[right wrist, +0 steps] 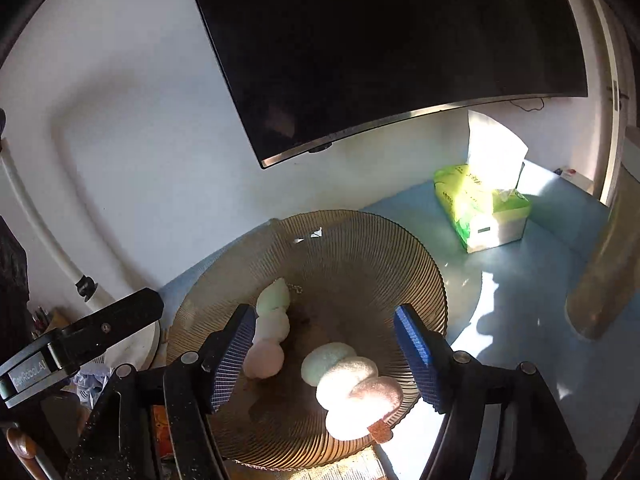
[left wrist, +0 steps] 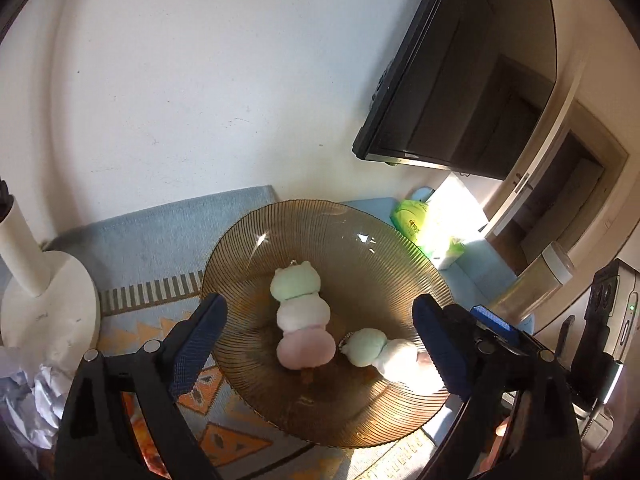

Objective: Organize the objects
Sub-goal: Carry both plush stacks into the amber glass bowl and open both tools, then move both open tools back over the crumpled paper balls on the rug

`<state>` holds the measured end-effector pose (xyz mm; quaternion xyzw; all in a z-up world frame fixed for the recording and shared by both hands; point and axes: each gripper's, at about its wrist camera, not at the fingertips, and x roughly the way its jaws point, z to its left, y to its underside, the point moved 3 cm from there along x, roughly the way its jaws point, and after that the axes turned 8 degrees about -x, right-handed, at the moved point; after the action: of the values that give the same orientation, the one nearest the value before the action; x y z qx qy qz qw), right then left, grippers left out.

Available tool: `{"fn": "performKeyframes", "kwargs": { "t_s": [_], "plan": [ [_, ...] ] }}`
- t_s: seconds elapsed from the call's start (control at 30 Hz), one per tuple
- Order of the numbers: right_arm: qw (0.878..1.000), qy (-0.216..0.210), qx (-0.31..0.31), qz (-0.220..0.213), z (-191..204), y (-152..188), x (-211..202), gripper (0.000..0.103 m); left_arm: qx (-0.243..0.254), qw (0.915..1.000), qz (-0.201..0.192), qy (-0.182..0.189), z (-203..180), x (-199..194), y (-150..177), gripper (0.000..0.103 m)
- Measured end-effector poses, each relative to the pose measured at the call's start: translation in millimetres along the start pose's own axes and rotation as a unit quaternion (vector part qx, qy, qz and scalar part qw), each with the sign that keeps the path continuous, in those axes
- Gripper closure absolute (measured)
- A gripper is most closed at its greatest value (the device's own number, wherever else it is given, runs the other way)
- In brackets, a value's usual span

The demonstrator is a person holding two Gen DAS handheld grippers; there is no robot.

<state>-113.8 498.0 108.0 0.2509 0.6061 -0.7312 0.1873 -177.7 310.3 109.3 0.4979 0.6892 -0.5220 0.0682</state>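
Note:
Two plush dango skewers, each a green, a white and a pink ball, lie in an amber ribbed glass plate (left wrist: 320, 216) (right wrist: 360, 224). One skewer toy (left wrist: 302, 316) (right wrist: 270, 332) lies near the plate's middle. The other skewer toy (left wrist: 376, 354) (right wrist: 352, 384) lies to its right in sunlight, with its brown stick end towards me. My left gripper (left wrist: 319, 302) hovers above the plate, open wide, and its blue pads touch nothing. My right gripper (right wrist: 323, 312) is also open above the plate, with the sunlit toy below its gap and apart from both pads.
A dark TV (right wrist: 380, 48) hangs on the white wall behind. A green tissue pack (right wrist: 480, 208) sits on the blue tabletop at the right, and a translucent cylinder (right wrist: 608, 272) stands further right. A white lamp base (left wrist: 48, 304), crumpled paper (left wrist: 36, 400) and a patterned cloth (left wrist: 224, 440) lie to the left.

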Motion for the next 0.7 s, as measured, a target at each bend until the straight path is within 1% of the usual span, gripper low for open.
{"fn": "performKeyframes", "kwargs": {
  "t_s": [0.1, 0.17, 0.27, 0.33, 0.4, 0.43, 0.5, 0.57, 0.63, 0.7],
  "plan": [
    [0.998, 0.014, -0.050, -0.023, 21.7, -5.0, 8.3, 0.029, -0.007, 0.9998, -0.018, -0.010, 17.4, -35.3, 0.9, 0.009],
    [0.994, 0.047, -0.089, -0.036, 36.3, -4.8, 17.5, 0.029, -0.009, 0.9992, -0.031, -0.022, 32.3, -66.6, 7.0, 0.009],
    [0.981, 0.115, -0.147, -0.051, 52.6, -4.5, 36.4, 0.029, -0.007, 0.9972, -0.052, -0.054, 56.3, -115.5, 21.3, 0.009],
    [0.972, 0.146, -0.172, -0.061, 59.2, -5.4, 45.7, 0.029, -0.006, 0.9955, -0.063, -0.071, 72.2, -148.7, 32.1, 0.009],
    [0.965, 0.170, -0.192, -0.061, 62.8, -8.6, 57.4, 0.029, -0.006, 0.9922, -0.080, -0.096, 87.5, -180.3, 43.0, 0.009],
    [0.962, 0.175, -0.201, -0.059, 66.1, -8.9, 61.5, 0.029, -0.011, 0.9895, -0.092, -0.111, 97.1, -195.5, 47.8, 0.008],
    [0.958, 0.182, -0.220, -0.040, 70.7, -6.2, 71.0, 0.029, -0.022, 0.9841, -0.112, -0.136, 113.6, -220.5, 60.7, 0.005],
    [0.956, 0.187, -0.225, -0.034, 72.9, -2.5, 69.4, 0.029, -0.036, 0.9792, -0.123, -0.157, 130.7, -240.3, 75.2, 0.005],
    [0.959, 0.186, -0.214, -0.022, 68.6, 4.2, 58.8, 0.029, -0.051, 0.9776, -0.123, -0.163, 145.1, -255.7, 90.5, 0.005],
    [0.966, 0.175, -0.189, -0.008, 58.7, 15.5, 41.1, 0.029, -0.065, 0.9759, -0.123, -0.168, 157.8, -269.5, 104.4, 0.005]
  ]
}}
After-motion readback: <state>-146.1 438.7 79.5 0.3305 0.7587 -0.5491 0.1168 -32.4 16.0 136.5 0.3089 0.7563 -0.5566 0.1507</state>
